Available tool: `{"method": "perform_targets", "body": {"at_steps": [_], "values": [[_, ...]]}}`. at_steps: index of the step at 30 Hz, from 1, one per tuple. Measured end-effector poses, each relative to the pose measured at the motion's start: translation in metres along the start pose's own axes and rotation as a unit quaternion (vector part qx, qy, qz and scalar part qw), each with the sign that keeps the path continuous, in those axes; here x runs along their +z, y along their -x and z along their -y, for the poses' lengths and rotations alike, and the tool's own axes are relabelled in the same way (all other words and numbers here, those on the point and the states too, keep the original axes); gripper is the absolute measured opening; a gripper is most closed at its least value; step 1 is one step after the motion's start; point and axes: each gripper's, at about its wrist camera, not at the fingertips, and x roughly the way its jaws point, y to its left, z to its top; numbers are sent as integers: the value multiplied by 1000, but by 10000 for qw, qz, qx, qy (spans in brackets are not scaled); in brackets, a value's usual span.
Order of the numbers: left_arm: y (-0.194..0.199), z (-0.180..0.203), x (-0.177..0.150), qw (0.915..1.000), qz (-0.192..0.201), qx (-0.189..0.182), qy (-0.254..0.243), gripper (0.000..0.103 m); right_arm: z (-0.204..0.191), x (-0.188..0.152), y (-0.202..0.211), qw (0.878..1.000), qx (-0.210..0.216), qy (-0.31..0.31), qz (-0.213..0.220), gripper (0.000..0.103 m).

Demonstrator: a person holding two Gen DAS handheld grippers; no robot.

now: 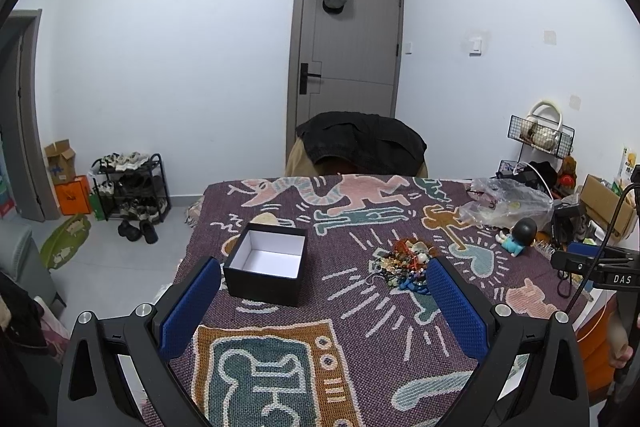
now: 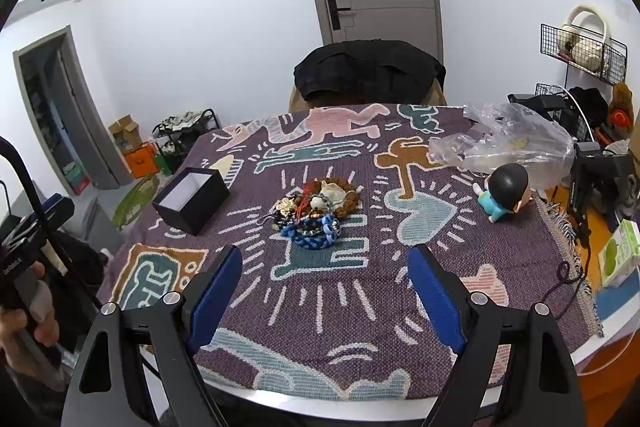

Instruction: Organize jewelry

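Two open grippers hover above a patterned table cover, with a jewelry pile and an empty box lying ahead of them.

The left gripper (image 1: 324, 303) and right gripper (image 2: 324, 291) both stand with blue pads spread wide, holding nothing. The jewelry pile (image 2: 316, 211), a tangle of beads, cords and a blue braided bracelet, sits at table centre. The black box (image 2: 192, 199), white inside and lidless, rests at nine o'clock from the pile, apart from it. A small figurine (image 2: 504, 195) lies at three o'clock.
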Motion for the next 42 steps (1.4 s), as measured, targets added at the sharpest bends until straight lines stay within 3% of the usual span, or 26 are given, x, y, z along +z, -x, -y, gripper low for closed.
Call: {"method": "perform_targets", "body": {"at_steps": [18, 21, 30, 35, 42], "values": [[-1, 0, 0, 10000, 15, -58, -63, 102, 1, -2, -10, 10000, 61, 0, -10, 85], [-6, 2, 2, 9996, 48, 135, -227, 102, 1, -2, -17, 10000, 56, 41, -32, 85], [-30, 4, 7, 9996, -135, -175, -155, 102, 0, 5, -47, 9995, 240, -16, -211, 83], [-44, 16, 8, 9988, -255, -325, -266, 100, -2, 11, -68, 9985, 354, -70, -406, 64], [-70, 35, 7, 9966, -518, -478, -420, 91, 5, 11, -113, 9962, 289, -220, -789, 54]]}}
